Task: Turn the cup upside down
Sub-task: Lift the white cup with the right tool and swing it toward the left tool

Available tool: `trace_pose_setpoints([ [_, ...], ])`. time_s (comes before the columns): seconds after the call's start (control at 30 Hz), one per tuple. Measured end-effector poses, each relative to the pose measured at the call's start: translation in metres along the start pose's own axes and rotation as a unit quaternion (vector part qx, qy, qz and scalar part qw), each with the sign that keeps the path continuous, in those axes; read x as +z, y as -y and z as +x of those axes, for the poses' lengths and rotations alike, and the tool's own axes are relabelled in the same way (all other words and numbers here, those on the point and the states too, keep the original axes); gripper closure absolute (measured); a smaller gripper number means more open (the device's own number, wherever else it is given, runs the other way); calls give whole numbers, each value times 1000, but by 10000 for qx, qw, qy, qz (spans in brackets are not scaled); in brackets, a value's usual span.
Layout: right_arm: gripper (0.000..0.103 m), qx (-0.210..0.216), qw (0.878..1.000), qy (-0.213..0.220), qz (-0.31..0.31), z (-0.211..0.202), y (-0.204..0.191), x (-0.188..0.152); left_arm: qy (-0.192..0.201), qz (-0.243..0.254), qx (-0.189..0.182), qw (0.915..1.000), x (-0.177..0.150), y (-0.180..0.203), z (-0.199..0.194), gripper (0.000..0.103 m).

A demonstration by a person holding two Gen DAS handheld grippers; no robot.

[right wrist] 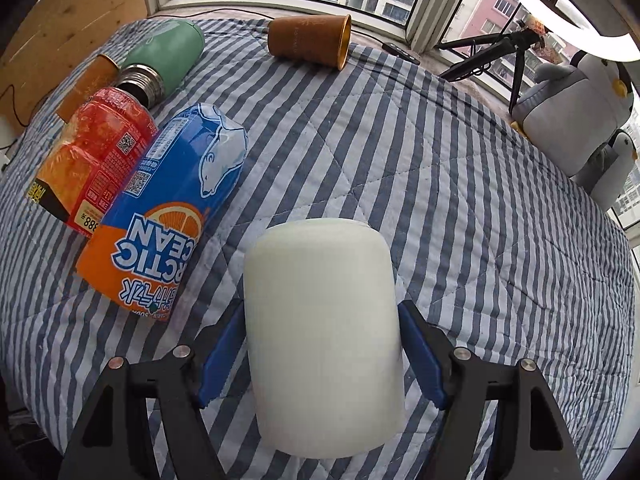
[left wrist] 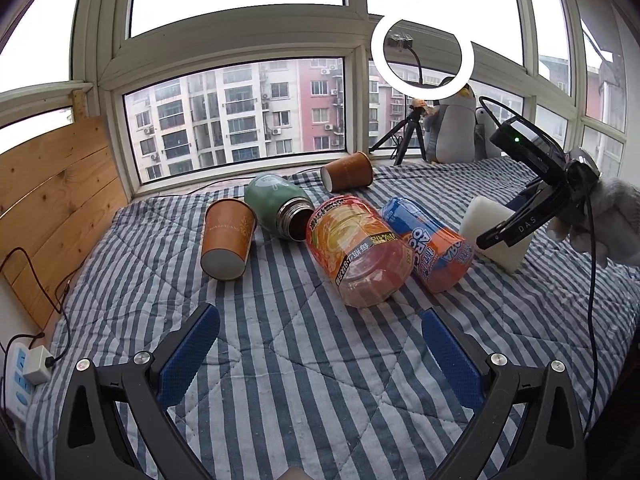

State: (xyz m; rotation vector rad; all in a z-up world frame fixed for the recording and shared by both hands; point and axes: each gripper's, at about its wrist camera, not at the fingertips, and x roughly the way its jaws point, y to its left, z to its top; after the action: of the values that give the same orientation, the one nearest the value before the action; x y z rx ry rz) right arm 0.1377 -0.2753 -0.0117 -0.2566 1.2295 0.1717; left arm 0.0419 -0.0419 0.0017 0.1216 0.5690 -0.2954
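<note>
A milky white cup (right wrist: 320, 328) sits between the blue pads of my right gripper (right wrist: 320, 354), which is shut on its sides over the striped blanket (right wrist: 460, 184). In the left wrist view the same cup (left wrist: 494, 236) shows at the right, tilted, with the right gripper (left wrist: 508, 226) on it. My left gripper (left wrist: 320, 344) is open and empty, low over the blanket (left wrist: 280, 360) in front of the bottles.
Two orange paper cups (left wrist: 228, 238) (left wrist: 347, 171) lie on their sides, as do a green flask (left wrist: 278, 206), an orange bottle (left wrist: 358, 250) and a blue-orange bottle (left wrist: 426, 242). A ring light on a tripod (left wrist: 420, 80) and plush penguin (left wrist: 452, 124) stand by the window. A wooden board (left wrist: 52, 192) lines the left.
</note>
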Motion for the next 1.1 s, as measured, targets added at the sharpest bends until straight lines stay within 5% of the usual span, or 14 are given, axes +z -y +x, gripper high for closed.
trace_pose_setpoints([
  [0.43,31,430,9973,-85,-591,-31,-83,-58,-73,-98,-3,9999,-20,1,-36,1],
  [0.8,30,820,9935,132,-774,-35,-145,-46,-243,-303,32,9992,-42,-20,-53,1],
  [1.1,30,1025,9921,276,-667,-45,-143,-50,-816,-538,-617,9933,-51,0,-19,1],
])
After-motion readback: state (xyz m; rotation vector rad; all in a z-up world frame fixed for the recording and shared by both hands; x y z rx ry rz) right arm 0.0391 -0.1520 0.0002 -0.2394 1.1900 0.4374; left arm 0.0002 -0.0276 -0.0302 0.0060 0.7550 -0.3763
